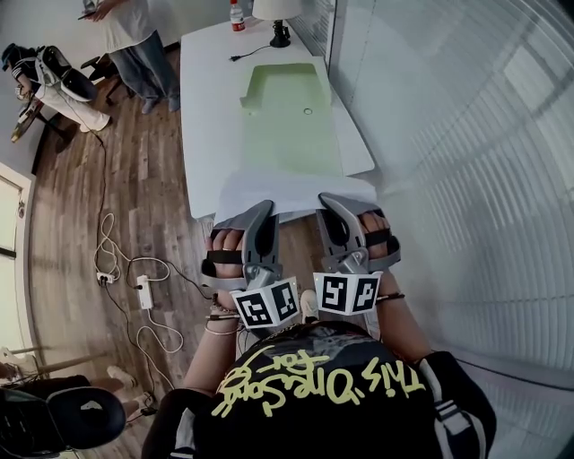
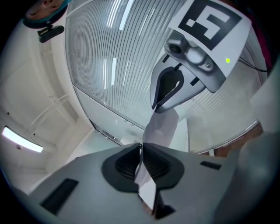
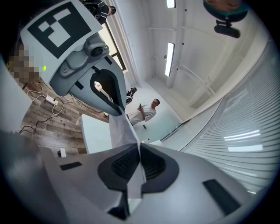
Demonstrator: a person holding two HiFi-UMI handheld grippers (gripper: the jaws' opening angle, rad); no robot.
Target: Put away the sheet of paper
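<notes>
A white sheet of paper [image 1: 296, 190] hangs over the near edge of the white table [image 1: 206, 134], held at its near edge by both grippers. My left gripper [image 1: 265, 211] is shut on the sheet's left part, my right gripper [image 1: 326, 202] on its right part. In the left gripper view the paper [image 2: 162, 129] runs pinched through the jaws [image 2: 141, 162] across to the right gripper [image 2: 171, 89]. The right gripper view shows the paper [image 3: 122, 131] clamped in its jaws [image 3: 140, 162], with the left gripper [image 3: 107, 94] beyond. A pale green folder [image 1: 291, 116] lies flat on the table ahead.
A lamp [image 1: 278, 18] and a bottle [image 1: 237, 16] stand at the table's far end. A person [image 1: 134, 40] stands at the far left by a chair [image 1: 54, 81]. Cables and a power strip [image 1: 144, 291] lie on the wood floor. Window blinds [image 1: 466, 134] run along the right.
</notes>
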